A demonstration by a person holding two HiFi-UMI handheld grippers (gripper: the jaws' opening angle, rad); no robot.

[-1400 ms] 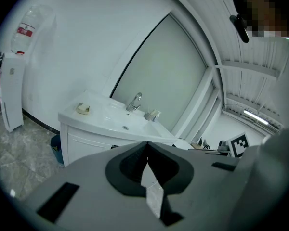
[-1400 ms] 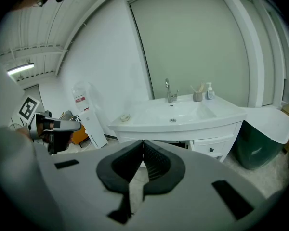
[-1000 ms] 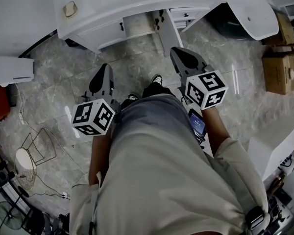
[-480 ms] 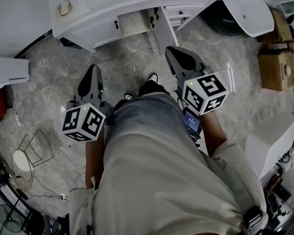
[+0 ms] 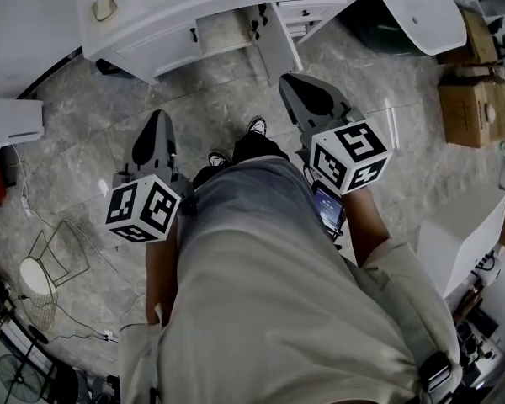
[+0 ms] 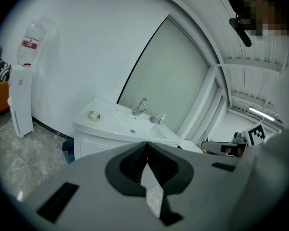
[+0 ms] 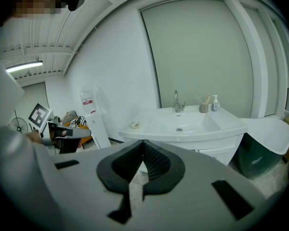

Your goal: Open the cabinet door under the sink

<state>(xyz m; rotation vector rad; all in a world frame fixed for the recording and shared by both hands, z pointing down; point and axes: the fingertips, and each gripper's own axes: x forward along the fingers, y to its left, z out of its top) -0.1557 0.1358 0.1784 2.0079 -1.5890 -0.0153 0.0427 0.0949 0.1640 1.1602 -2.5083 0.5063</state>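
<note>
Left gripper [image 6: 147, 144] and right gripper [image 7: 143, 141] jaws closed, empty, cabinet door [image 6: 97, 147] well ahead

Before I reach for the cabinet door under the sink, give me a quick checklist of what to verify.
1. Jaws of the left gripper apart, ready for a handle: not ok, shut and empty.
2. Jaws of the right gripper apart: not ok, shut and empty.
3. Grippers at the cabinet: not ok, both held short of it.
4. The handles in sight: ok, dark against white in the head view.
5. The door shut: cannot tell; one panel seems swung out.
</note>
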